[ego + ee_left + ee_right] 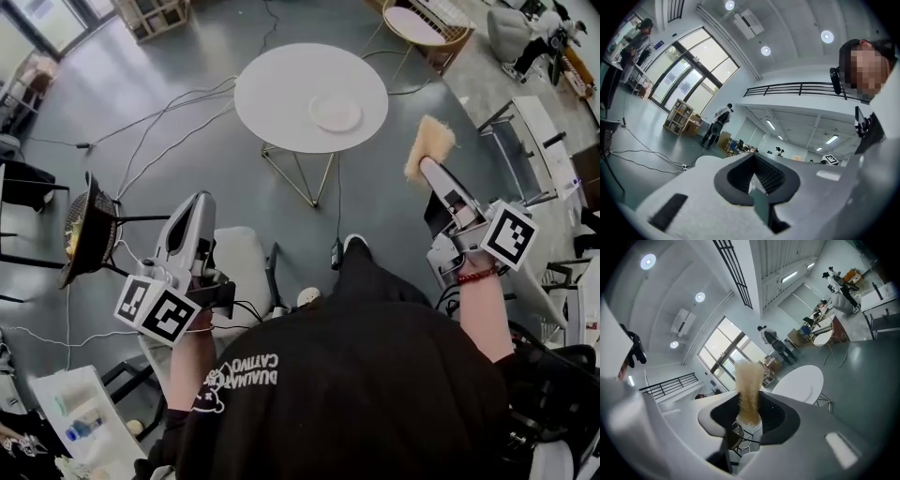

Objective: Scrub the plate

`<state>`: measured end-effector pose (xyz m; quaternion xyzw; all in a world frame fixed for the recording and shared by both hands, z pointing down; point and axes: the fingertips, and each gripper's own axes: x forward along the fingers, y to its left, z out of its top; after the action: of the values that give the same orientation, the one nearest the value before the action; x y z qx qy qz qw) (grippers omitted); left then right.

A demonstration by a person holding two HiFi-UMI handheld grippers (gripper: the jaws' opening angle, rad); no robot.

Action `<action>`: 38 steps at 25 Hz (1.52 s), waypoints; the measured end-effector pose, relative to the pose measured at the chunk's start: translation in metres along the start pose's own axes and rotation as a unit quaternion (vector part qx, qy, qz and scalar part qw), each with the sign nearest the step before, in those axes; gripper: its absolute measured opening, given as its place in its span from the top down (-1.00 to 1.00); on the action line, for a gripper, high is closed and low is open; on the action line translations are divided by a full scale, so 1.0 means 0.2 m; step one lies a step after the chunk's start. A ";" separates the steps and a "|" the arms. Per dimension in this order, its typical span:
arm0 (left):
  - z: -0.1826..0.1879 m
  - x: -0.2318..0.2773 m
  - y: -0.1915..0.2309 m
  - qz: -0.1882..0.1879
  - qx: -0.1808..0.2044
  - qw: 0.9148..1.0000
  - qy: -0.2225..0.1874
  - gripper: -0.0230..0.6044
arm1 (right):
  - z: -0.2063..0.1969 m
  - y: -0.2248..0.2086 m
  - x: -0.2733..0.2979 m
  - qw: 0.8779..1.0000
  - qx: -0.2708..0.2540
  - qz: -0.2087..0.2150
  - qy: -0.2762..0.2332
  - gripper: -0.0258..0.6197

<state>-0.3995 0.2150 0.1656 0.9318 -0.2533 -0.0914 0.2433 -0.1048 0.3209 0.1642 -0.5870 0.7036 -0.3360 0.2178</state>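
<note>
**Black sweatshirt (356,375) nearest; scrubbing not begun**

A round white table (267,70) stands well ahead, with a small white plate (335,112) right of its centre. The right gripper (425,167), clamped on a tan fibrous scrubber (429,141), is the nearer of the 2: the plate lies ahead-left of it. The left gripper (197,204) is closed, empty.

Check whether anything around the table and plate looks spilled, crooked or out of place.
Nothing spilled or damaged. The plate lies flat on the round table. The only untidy thing is loose cables trailing over the floor left of the table. The right gripper holds the scrub pad, off the table.
</note>
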 end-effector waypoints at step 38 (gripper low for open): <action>-0.73 2.30 0.75 0.185 -0.064 0.957 0.216 0.71 | 0.66 -1.73 1.68 0.965 0.059 0.123 0.226 0.54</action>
<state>-0.0274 -0.0763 0.3440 0.8488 -0.3558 0.1429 0.3641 0.1499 -0.0632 0.3561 -0.3911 0.7802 -0.4714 0.1267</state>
